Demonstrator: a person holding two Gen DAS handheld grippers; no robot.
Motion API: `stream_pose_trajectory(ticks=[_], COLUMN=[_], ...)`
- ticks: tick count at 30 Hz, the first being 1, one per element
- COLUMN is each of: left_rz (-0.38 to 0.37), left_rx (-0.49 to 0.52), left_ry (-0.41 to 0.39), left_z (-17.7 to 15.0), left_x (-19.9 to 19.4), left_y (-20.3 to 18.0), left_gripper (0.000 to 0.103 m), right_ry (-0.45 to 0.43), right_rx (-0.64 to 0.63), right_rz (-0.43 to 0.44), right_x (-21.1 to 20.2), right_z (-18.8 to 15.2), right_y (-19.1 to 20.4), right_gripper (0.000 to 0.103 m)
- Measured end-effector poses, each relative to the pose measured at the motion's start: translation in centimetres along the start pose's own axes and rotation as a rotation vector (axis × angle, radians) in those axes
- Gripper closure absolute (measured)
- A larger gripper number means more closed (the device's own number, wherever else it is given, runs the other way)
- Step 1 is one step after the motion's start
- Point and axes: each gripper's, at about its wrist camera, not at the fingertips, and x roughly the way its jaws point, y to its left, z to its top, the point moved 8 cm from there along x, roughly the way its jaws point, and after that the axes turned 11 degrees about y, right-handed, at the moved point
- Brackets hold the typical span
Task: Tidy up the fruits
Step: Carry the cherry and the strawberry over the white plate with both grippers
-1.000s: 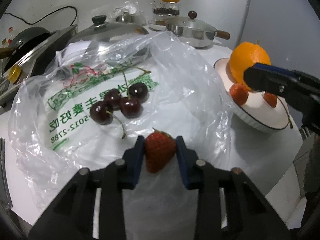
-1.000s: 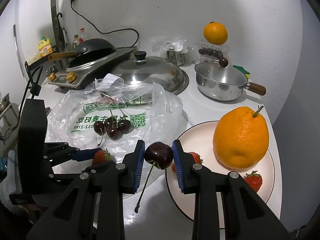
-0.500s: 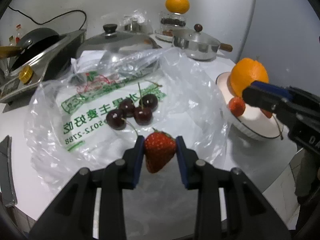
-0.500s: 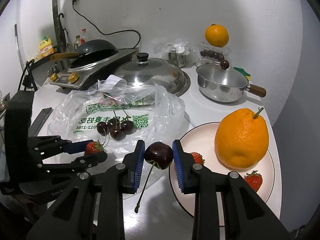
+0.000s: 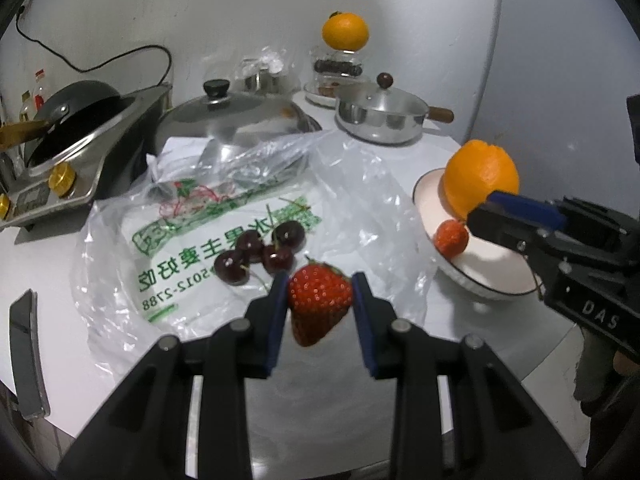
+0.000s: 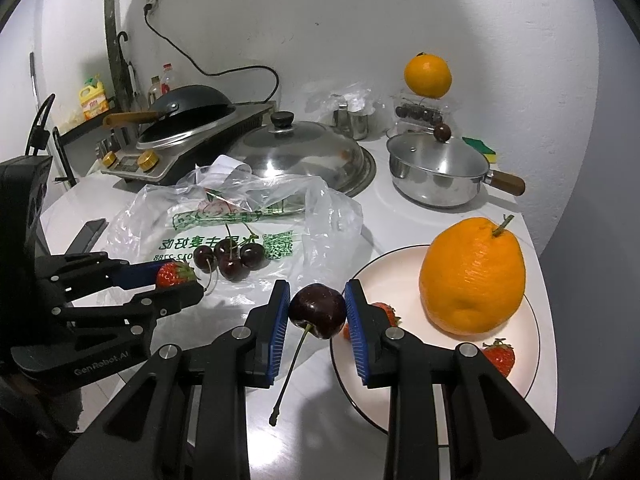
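Both claws carry fruit.
Left claw (image 5: 320,306) clamps a strawberry (image 5: 319,304) beside the plate (image 6: 404,264); right claw (image 6: 317,312) clamps a cherry (image 6: 318,311) at its rim.

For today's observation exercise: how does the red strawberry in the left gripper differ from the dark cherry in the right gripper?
The red strawberry is bright, seeded and conical; the dark cherry is glossy, smooth and round. The cherry trails a long stem; the strawberry has green leaves. Both are clamped between blue pads, by the left gripper and right gripper.
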Motion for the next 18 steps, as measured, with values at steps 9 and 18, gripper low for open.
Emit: stream_pose_trajectory(ticks=[9,18], left_rz=[0.0,0.004], left_rx=[0.018,0.039], left_ry=[-0.01,-0.016], left_z=[0.5,1.2], left_x=[-0.4,-0.4], left_y=[-1.6,-3.3], left_gripper=[0.071,0.071], right_ry=[-0.007,-0.012], right_rx=[0.02,0.051], right_rz=[-0.01,-0.018], right_x=[-0.6,-1.1], right_z=[-0.7,-1.7], right_y=[-1.5,-3.6], right_gripper=[0.073,0.073])
